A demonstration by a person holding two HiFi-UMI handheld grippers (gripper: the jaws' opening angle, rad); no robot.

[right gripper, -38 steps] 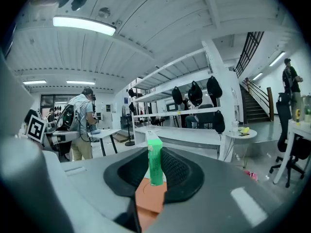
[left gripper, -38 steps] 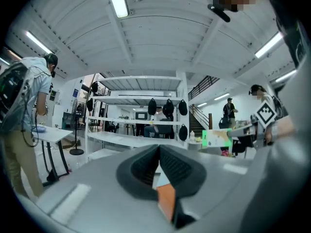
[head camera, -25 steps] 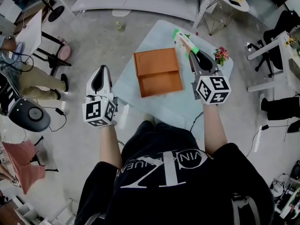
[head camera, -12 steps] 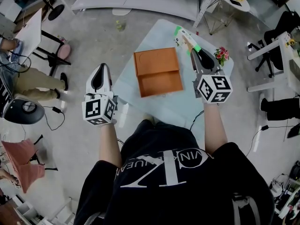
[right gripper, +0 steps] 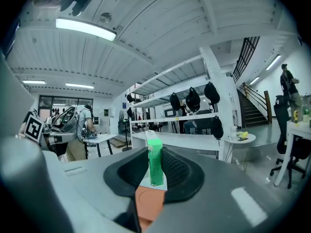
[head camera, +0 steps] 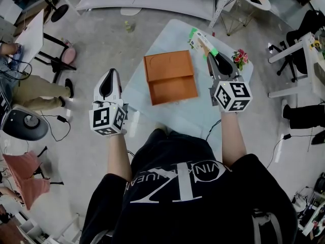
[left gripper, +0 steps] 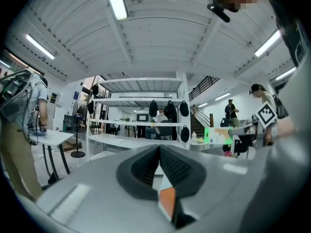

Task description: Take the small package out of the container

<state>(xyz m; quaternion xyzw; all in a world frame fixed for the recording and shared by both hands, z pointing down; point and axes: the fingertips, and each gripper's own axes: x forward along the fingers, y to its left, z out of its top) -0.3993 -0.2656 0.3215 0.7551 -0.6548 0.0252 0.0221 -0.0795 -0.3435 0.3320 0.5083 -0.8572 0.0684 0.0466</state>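
Busy workshop with shelving and desks around a pale table (head camera: pixel 136 90). At the middle of that table, an orange box (head camera: pixel 170 78), open, nothing visible inside from above. Over the table's far right corner, beside a small bunch of flowers (head camera: pixel 239 59), hangs the small package (head camera: pixel 202 43), white with green ends, already out of the box and clamped by its near end in the narrowly set jaws of the right gripper (head camera: pixel 207 55). Looks light and fairly stiff, probably a thin carton: smooth-faced, apt to dent under a hard squeeze, best pinched across the flat sides. Off the table's left edge, over the floor, the left gripper (head camera: pixel 109 75), jaws pressed together on nothing. Against a second ago, next to no change: same grip, same places; only a grey round device (head camera: pixel 25 123) at the far left slightly shifted.
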